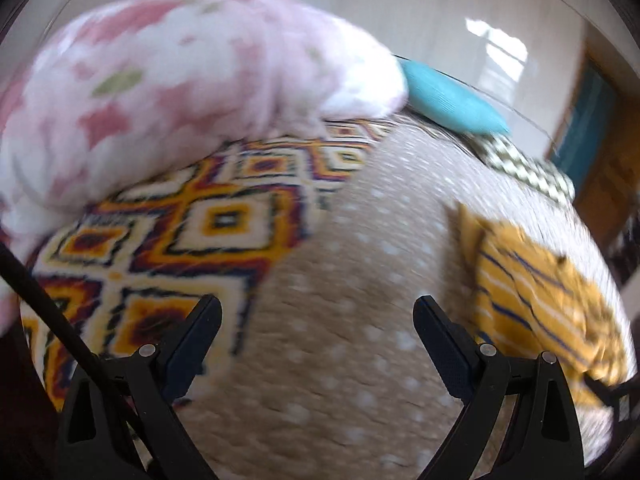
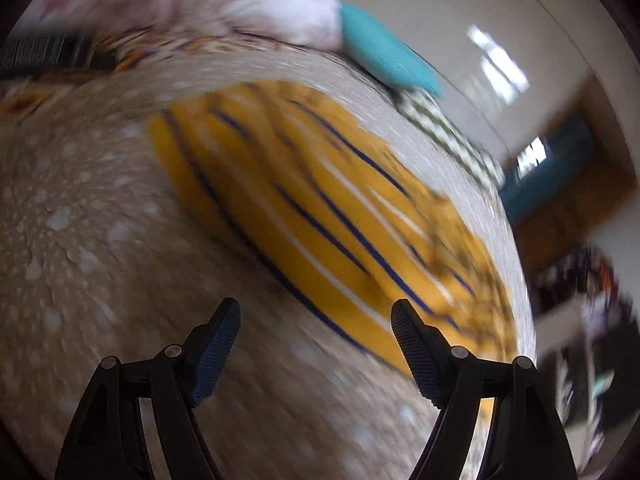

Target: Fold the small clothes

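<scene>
A small yellow garment [image 2: 320, 208] with dark blue and white stripes lies on the beige dotted bedspread [image 2: 80, 240]. In the right wrist view it fills the middle, just ahead of my right gripper [image 2: 316, 312], which is open and holds nothing. The left wrist view shows the same garment [image 1: 536, 296] at the right, beside and beyond my right-hand finger. My left gripper [image 1: 318, 312] is open over bare bedspread [image 1: 340, 280], with nothing between its fingers. Both views are blurred by motion.
A pink and white fluffy blanket [image 1: 180, 92] is heaped at the back left over a patterned orange and purple blanket [image 1: 192, 232]. A teal pillow [image 1: 448, 100] and a checked cloth [image 1: 528, 172] lie at the bed's far edge. Wooden furniture [image 1: 608, 184] stands beyond.
</scene>
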{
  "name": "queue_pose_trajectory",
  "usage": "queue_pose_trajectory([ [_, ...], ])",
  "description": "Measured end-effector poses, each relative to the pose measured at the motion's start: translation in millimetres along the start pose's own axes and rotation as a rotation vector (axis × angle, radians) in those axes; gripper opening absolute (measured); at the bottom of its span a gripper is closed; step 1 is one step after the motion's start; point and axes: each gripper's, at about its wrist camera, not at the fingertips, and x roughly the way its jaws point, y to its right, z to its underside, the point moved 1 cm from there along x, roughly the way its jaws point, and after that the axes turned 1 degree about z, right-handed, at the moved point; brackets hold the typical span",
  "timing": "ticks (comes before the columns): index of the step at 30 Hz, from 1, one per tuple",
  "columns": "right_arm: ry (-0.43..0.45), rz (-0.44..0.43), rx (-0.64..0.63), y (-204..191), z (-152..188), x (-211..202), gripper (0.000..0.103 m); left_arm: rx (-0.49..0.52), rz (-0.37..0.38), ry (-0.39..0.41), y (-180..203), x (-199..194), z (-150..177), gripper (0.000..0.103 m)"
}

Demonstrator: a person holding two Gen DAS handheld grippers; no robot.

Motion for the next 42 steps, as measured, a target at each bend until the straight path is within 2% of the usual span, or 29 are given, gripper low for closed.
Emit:
queue_pose_trajectory([
  [3,0.049,0.11,-0.094,-24,-29,14,0.08,-0.106,0.038,-0.027,-25,3,-2,0.096],
  [5,0.045,0.118,-0.11,-32,-47,24,0.076,-0.132,0.05,-0.033,-32,4,-3,0.096],
  [7,0.031,0.119,-0.108,-41,-66,33,0.068,-0.136,0.049,-0.03,-34,4,-4,0.096],
  [12,0.016,0.191,-0.128,-59,-100,53,0.059,-0.096,0.044,-0.034,-25,7,-1,0.096],
  [16,-0.042,0.096,-0.072,-53,-111,63,0.031,-0.072,0.038,-0.04,-20,9,1,0.096],
  [18,-0.033,0.058,-0.05,-41,-113,59,0.023,-0.054,0.026,-0.03,-16,8,2,0.096],
  [21,-0.008,-0.059,0.144,17,-112,44,0.02,-0.027,0.009,-0.01,-10,7,3,0.096],
  [23,0.007,-0.117,0.312,72,-100,35,0.02,-0.014,0.009,-0.007,-6,7,5,0.096],
  [25,0.013,-0.16,0.49,131,-74,29,0.019,-0.007,0.012,-0.006,-3,8,5,0.096],
  [28,0.007,-0.186,0.749,214,-3,25,0.019,0.007,0.025,0.004,3,5,7,0.096],
  [30,-0.022,-0.147,0.893,255,57,28,0.019,0.021,0.045,0.008,10,5,8,0.096],
  [32,-0.085,-0.1,0.959,276,101,45,0.019,0.041,0.057,0.01,19,5,11,0.096],
  [33,-0.135,-0.112,1.003,282,126,59,0.019,0.062,0.067,0.013,25,5,14,0.096],
  [35,-0.163,-0.222,1.101,286,162,80,0.019,0.097,0.088,0.009,38,5,19,0.096],
  [37,-0.101,-0.323,1.158,289,179,84,0.021,0.13,0.111,-0.012,55,5,23,0.096],
  [42,-0.014,-0.423,1.142,295,193,76,0.028,0.202,0.282,-0.114,108,-4,31,0.096],
])
